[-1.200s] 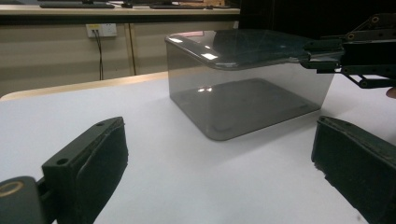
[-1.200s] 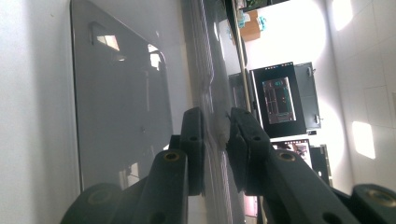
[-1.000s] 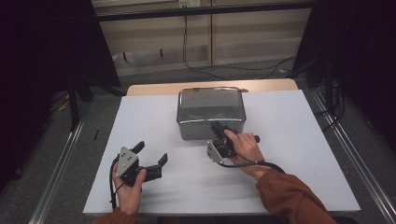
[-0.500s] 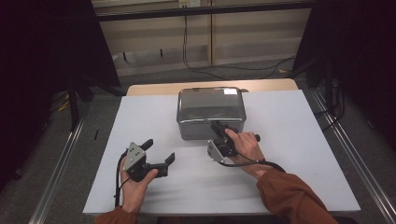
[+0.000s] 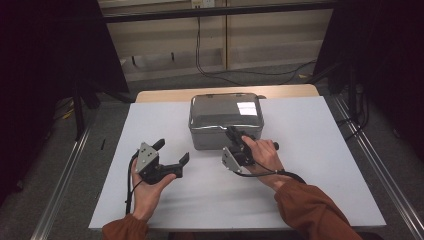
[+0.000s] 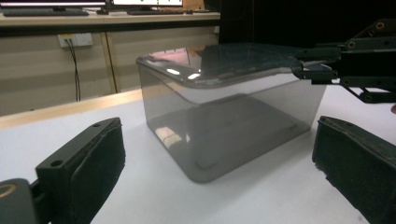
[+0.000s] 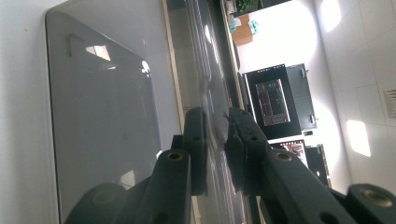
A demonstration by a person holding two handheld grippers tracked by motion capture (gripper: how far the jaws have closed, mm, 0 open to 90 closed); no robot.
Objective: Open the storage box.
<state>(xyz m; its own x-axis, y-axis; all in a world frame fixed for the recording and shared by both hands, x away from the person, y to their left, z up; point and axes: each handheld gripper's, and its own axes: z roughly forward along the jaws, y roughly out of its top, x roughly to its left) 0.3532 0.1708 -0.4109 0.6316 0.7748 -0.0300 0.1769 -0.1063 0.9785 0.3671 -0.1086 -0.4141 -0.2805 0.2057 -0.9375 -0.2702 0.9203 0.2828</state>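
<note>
High view, near to far: your left gripper (image 5: 172,156) hovers over the table (image 5: 320,165) short of the box (image 5: 226,120), jaws wide and empty, palm up. Your right gripper (image 5: 234,134) is rolled on its side, jaws pinched on the lid (image 7: 102,107) at the box's near edge. The lid looks still seated, so lifting it remains

Desk (image 5: 320,150): white top, wooden strip showing along far edge. One grey see-through plastic box (image 5: 226,120) with lid on, resting directly on desk top, at the middle toward far edge, upright. Smooth white surface around box, reflected faintly in its shiny walls.
</note>
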